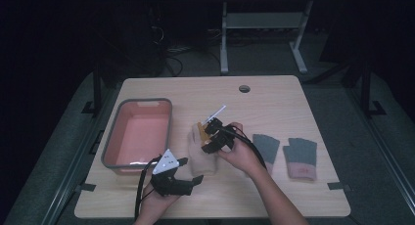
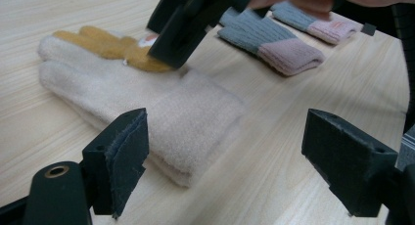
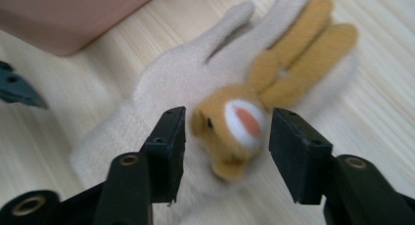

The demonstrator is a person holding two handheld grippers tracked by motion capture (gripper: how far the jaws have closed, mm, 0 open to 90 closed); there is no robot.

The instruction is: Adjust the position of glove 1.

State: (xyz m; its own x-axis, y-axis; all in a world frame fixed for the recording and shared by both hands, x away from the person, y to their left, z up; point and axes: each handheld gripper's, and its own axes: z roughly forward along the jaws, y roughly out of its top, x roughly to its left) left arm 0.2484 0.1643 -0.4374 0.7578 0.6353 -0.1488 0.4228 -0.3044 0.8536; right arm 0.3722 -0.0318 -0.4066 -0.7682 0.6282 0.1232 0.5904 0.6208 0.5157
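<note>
High view: right tongs (image 1: 211, 137) angled down over cream glove (image 1: 201, 159).

Both grippers were matte black. The left gripper (image 1: 190, 172) carried a grey three-cornered plate (image 1: 166, 162) and a black cable (image 1: 141, 188). The right gripper (image 3: 222, 137) had square pads, brass-ringed screw holes, and a thick cable (image 1: 250, 146).

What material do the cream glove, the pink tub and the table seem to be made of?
The cream glove looks like soft fleece or brushed knit: its surface is fuzzy and matte, with an applied brown animal figure. The pink tub seems to be moulded plastic, smooth, with a grey rim. The table shows a pale wood grain, probably laminate, with a flat matte finish.
</note>
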